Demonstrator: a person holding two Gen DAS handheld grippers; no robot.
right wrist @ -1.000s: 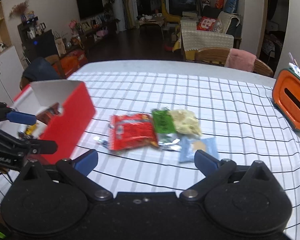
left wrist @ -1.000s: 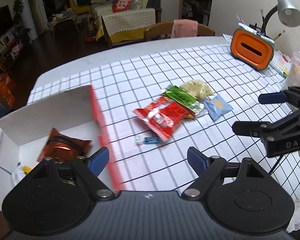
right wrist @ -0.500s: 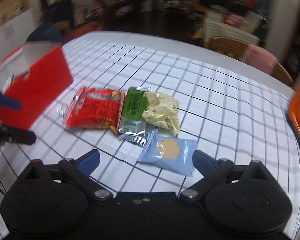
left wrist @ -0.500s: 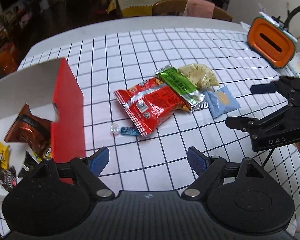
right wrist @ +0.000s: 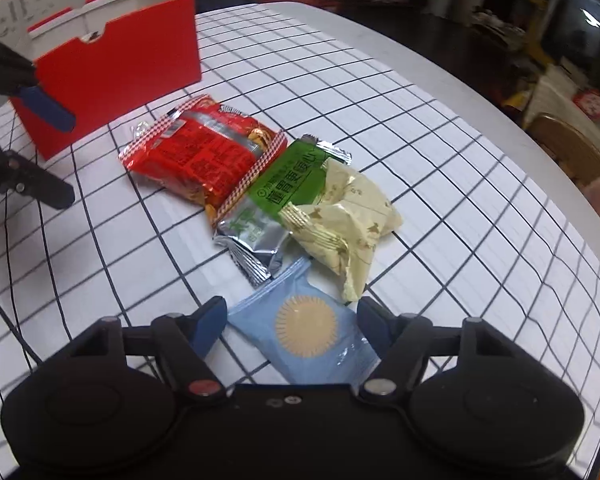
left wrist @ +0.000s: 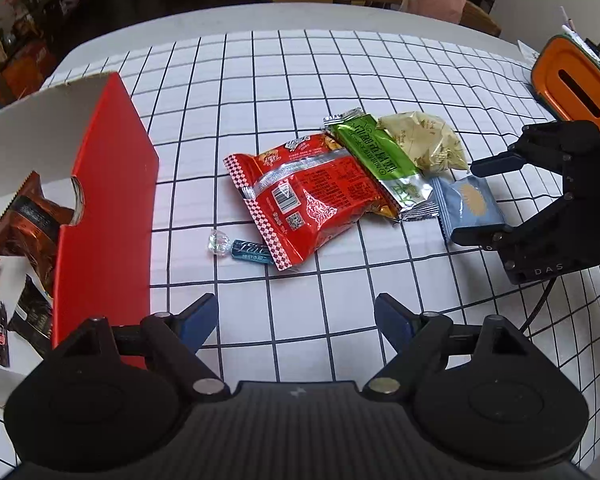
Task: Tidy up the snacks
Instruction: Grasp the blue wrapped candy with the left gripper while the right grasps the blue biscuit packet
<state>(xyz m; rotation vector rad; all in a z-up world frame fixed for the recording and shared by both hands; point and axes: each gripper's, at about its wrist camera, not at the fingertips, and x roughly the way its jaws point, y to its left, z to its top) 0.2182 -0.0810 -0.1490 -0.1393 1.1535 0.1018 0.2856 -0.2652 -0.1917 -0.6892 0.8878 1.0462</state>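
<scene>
A red snack bag, a green-and-silver packet, a cream wrapped snack, a light blue packet and a small blue candy lie on the checked tablecloth. A red box at the left holds several snacks. My right gripper is open, its fingers on either side of the light blue packet. My left gripper is open and empty above the cloth, near the box.
An orange container stands at the far right of the table. A wooden chair with a pink cloth sits behind the round table's far edge.
My right gripper has moved down and forward until its open fingers straddle the light blue packet. My left gripper has tilted down and come closer to the snacks.
</scene>
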